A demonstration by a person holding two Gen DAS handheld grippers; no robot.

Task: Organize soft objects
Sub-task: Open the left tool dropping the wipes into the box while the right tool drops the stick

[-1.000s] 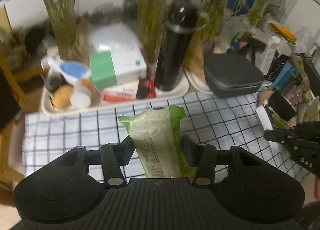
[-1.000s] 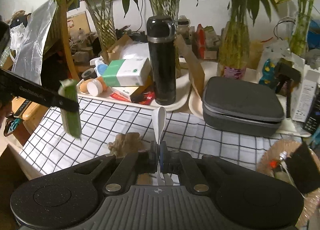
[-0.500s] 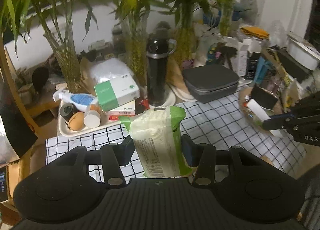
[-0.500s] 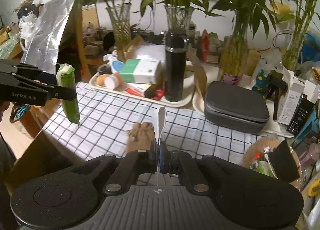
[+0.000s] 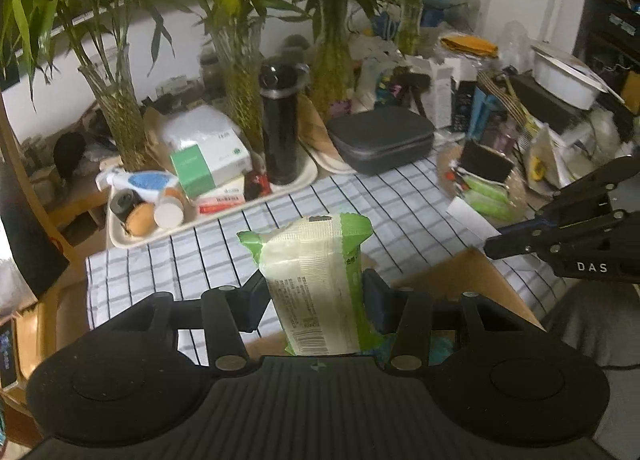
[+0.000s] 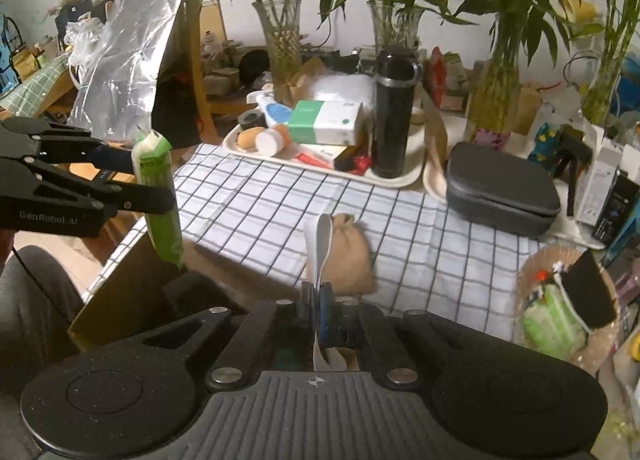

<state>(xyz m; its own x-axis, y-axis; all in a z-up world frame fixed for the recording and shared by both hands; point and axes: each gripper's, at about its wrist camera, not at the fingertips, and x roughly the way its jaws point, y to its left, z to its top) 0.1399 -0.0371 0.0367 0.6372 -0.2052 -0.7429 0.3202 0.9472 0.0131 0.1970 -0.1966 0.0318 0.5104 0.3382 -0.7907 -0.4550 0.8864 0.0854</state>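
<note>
My left gripper (image 5: 316,294) clamps the green tissue pack (image 5: 318,280) upright, long axis vertical; what is probably the cardboard box (image 5: 460,284) lies directly below. My right gripper (image 6: 320,296) pinches a white strip (image 6: 320,244).

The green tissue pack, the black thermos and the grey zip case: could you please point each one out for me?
green tissue pack (image 5: 316,280), left wrist view, on its pale printed front.
black thermos (image 6: 392,127), right wrist view, mid-body.
grey zip case (image 6: 500,183), right wrist view, on its lid.
</note>
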